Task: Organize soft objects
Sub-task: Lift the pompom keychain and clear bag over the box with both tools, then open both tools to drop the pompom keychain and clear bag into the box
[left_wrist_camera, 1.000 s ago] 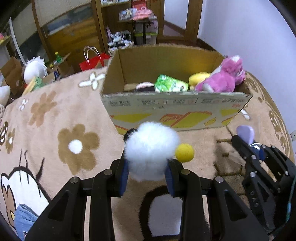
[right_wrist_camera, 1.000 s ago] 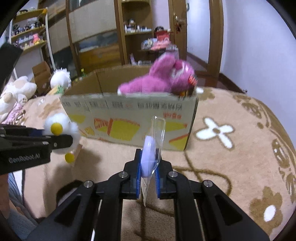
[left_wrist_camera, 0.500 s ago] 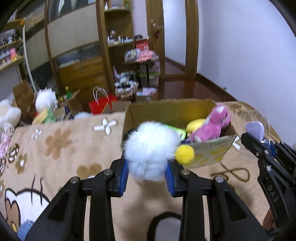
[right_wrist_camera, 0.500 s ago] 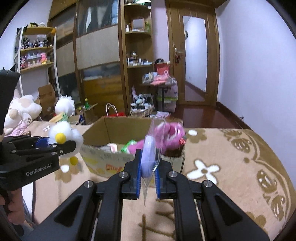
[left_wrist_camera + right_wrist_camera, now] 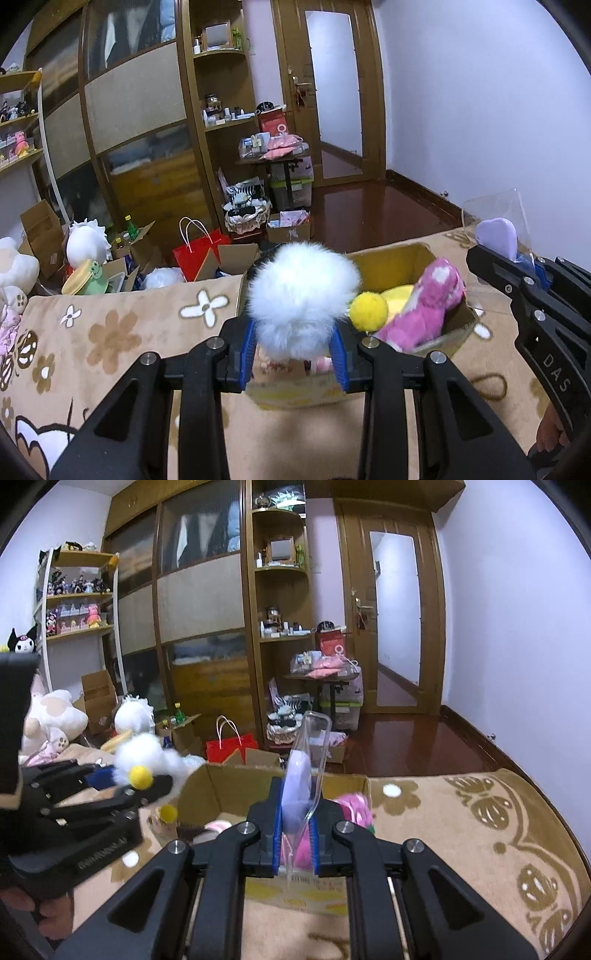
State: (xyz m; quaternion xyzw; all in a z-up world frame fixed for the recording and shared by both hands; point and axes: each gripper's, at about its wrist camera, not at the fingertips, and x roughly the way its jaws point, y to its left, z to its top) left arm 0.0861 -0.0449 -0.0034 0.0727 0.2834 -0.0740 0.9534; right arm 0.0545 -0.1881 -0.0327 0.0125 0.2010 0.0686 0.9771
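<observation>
In the left wrist view, we had the left gripper (image 5: 293, 350) pinching a white fluffy toy (image 5: 301, 288) with yellow pompoms, raised above the cardboard box (image 5: 400, 258) holding a pink plush (image 5: 430, 302), likely for dropping in. In the right wrist view, our right gripper (image 5: 295, 834) clamped a clear packet (image 5: 308, 760) with a lilac item upright over that box, probably bound there too.
</observation>
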